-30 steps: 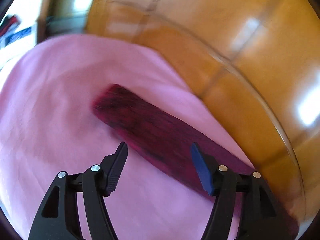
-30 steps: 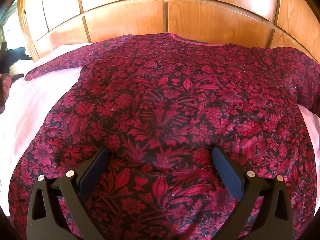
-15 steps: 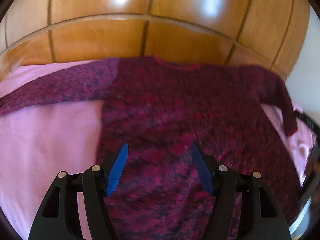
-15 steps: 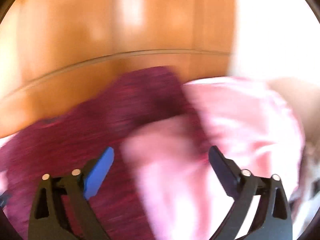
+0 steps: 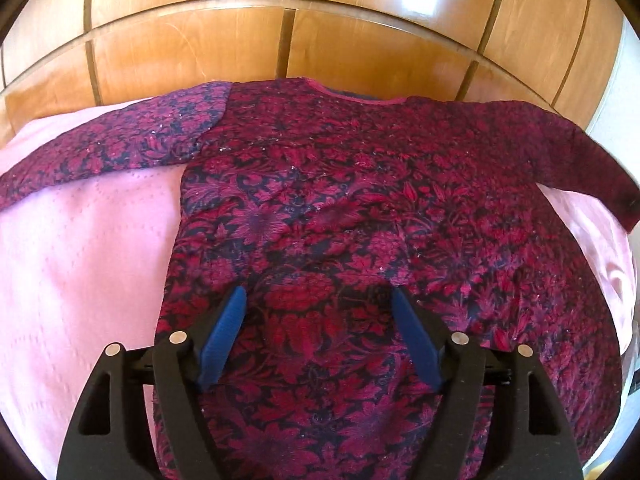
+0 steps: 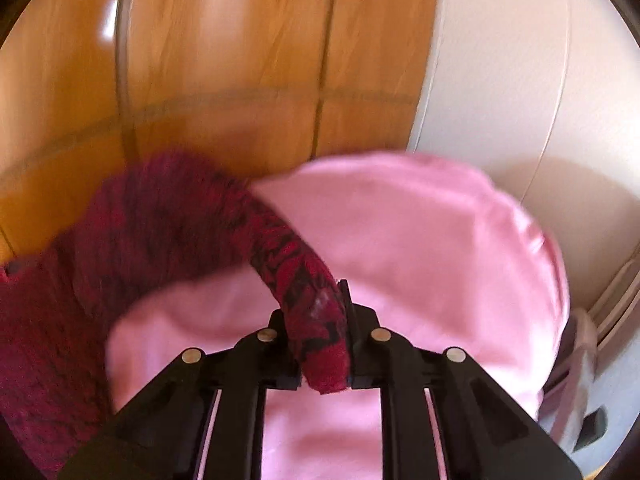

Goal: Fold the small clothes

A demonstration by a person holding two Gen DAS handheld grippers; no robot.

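Bedroom, with a panelled wooden headboard (image 5: pixel 192 52) at the back and a pink bedspread (image 5: pixel 80 264) underneath; to the right in the right wrist view, a white wall (image 6: pixel 500 80).

Spread flat on the bedspread, ahead of and under the left gripper (image 5: pixel 317 294): a dark red floral top (image 5: pixel 340 200), neckline toward the headboard, left sleeve (image 5: pixel 100 148) stretched out far beyond the left finger. Blue pads (image 5: pixel 224 332) wide apart, just opened a little further, nothing caught between them, hanging over the top's lower body without pressing on it.

Right gripper (image 6: pixel 316 308) just clamped nearly shut on the cuff of the right sleeve (image 6: pixel 288 256), cuff end poking out behind the fingers, the remainder arcing forward and to the left of the fingers, clear of the bedspread, back toward the shoulder. Blurred there, so no telling how deep the cloth sits in the pinch.

Probably light, soft and limp, with a little body from the weave: no stiffness, sagging from any single pinch, not fragile, unlikely to slip from rubbery pads, perhaps dragging slightly on the bedspread. Best taken at edges and corners (cuff, shoulder seam, hem corner) in a shallow pinch through both layers, never mid-panel, where only a bunch would come up. Cuff grip looks sound for folding the sleeve inward; for the body, side edge just left of the left finger within easy reach.
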